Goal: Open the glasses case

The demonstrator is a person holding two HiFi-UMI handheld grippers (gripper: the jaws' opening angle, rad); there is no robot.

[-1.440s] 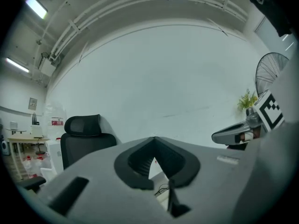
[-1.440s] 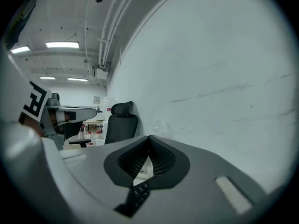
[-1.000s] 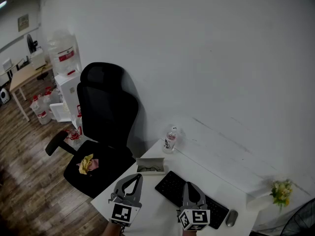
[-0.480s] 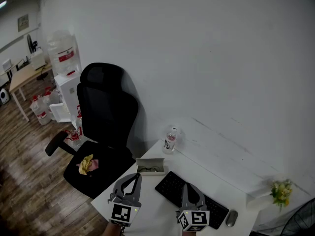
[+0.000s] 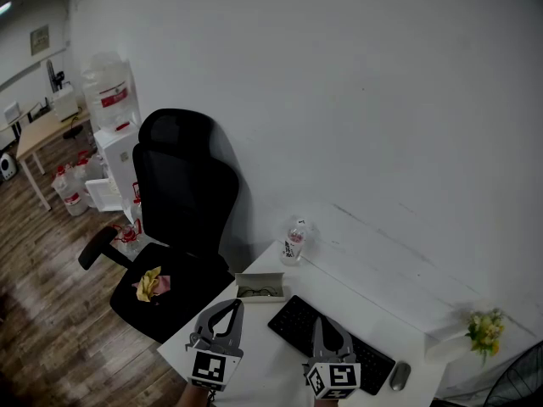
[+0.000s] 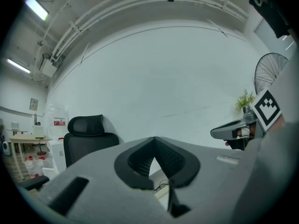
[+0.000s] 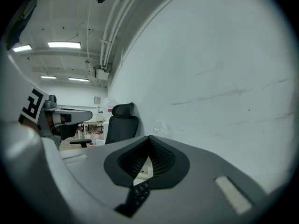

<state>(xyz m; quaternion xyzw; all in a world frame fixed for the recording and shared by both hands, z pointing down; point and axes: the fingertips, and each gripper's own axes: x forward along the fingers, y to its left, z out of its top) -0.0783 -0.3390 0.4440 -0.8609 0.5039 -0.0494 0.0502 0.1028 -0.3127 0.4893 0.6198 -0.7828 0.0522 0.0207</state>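
The glasses case [image 5: 260, 287] is a pale oblong box on the white desk [image 5: 254, 367], near its far left corner, with dark glasses showing inside it. My left gripper [image 5: 237, 303] hovers just short of the case, jaws shut and empty. In the left gripper view its tips [image 6: 154, 138] meet, and a bit of the case with the glasses [image 6: 162, 187] shows through the gap below. My right gripper [image 5: 325, 319] hangs over the black keyboard [image 5: 297, 320], also shut with nothing in it; in its own view the tips [image 7: 149, 137] touch above the keys [image 7: 139, 190].
A clear bottle [image 5: 293, 242] stands by the wall behind the case. A mouse [image 5: 399, 375] lies right of the keyboard and a small plant [image 5: 485, 331] at the far right. A black office chair [image 5: 174, 219] with a yellow object on its seat stands left of the desk.
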